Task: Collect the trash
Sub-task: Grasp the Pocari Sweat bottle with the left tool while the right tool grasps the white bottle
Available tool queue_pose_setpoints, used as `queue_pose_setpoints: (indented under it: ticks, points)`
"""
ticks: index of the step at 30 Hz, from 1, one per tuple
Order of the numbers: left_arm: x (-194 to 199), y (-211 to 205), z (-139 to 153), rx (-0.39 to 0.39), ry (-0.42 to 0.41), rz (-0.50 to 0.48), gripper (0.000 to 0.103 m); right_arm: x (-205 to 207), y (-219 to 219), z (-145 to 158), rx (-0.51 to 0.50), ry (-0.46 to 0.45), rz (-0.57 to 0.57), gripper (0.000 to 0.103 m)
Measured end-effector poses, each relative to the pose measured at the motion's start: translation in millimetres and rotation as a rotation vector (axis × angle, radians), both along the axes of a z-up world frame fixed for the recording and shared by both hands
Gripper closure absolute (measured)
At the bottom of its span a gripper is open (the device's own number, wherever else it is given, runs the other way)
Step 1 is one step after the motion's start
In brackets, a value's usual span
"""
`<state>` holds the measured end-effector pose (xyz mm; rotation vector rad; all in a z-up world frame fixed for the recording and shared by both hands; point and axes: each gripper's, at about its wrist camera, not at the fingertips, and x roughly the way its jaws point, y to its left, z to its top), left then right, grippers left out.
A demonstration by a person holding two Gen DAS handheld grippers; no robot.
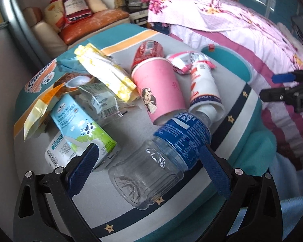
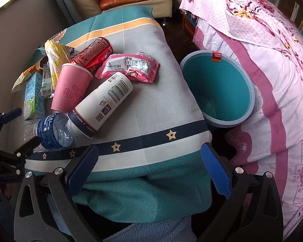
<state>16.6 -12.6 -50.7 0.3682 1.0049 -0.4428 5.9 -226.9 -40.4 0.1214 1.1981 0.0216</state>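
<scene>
— Left wrist view first: what's that left gripper (image 1: pixel 149 157) doing?

— Its jaws are spread wide, one on each side of the clear plastic bottle (image 1: pixel 161 159) with the blue label. The bottle lies on its side on the striped cloth (image 1: pixel 238 109), base toward the camera. Whether the blue pads (image 1: pixel 212 165) actually touch it, I can't tell.

— And the rest of the rubbish?

— Piled just beyond. A pink paper cup (image 1: pixel 161 88) lies on its side, a white paper cup (image 1: pixel 204 86) beside it with the bottle's neck poking into its mouth. Behind those, a red soda can (image 1: pixel 149 50) and a pink snack wrapper (image 1: pixel 181 62). To the left, a milk carton (image 1: pixel 80 127), a yellow wrapper (image 1: pixel 107 72) and a crumpled clear wrapper (image 1: pixel 101 98).

— Where's the bin?

— In the right wrist view, a teal bin (image 2: pixel 218 88) stands off the cloth's right edge, against the floral bedspread (image 2: pixel 272 64), tilted toward us.

— The right gripper (image 2: pixel 147 167)?

— Wide open too, holding nothing, hanging over the near edge of the cloth, well apart from the pile.
</scene>
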Motion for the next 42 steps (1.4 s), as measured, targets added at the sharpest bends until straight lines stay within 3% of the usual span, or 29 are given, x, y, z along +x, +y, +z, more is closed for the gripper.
queue_pose_setpoints:
  ticks: [4,8,10,12,14,15,17,21,26,29,37,42]
  points:
    - [1,-13,-18,0.112,0.030,-0.102,0.003,7,-1,-3,0.037,0.022,-0.004,0.006]
    - [8,-18,-33,0.141,0.094,-0.130,0.003,21,1,-5,0.088,0.051,0.003,0.006]
    - [8,-19,-36,0.122,0.112,-0.132,0.005,28,3,-8,0.114,0.062,0.000,0.006]
    - [7,-16,-35,0.067,0.135,-0.133,0.022,35,8,-9,0.137,0.063,0.002,0.006]
    - [6,-9,-32,0.002,0.167,-0.121,0.026,43,11,-10,0.157,0.055,-0.004,0.010]
    - [3,-6,-32,-0.021,0.175,-0.115,0.028,49,12,-10,0.172,0.052,-0.010,0.014]
    - [1,-1,-33,-0.049,0.191,-0.106,0.028,62,14,-14,0.227,0.072,-0.022,0.036]
    - [-1,11,-34,-0.112,0.245,-0.083,0.028,83,25,-28,0.315,0.124,-0.021,0.037]
    - [4,10,-34,-0.125,0.275,-0.070,0.026,99,39,-46,0.375,0.171,-0.016,0.036]
    - [11,-1,-46,-0.093,0.293,-0.061,0.025,103,44,-57,0.393,0.198,-0.005,0.036]
    - [-1,-9,-46,-0.096,0.282,-0.057,0.027,86,34,-43,0.393,0.119,0.031,0.044]
    - [-4,4,-37,-0.115,0.266,0.002,0.031,76,18,-31,0.394,0.068,0.017,0.051]
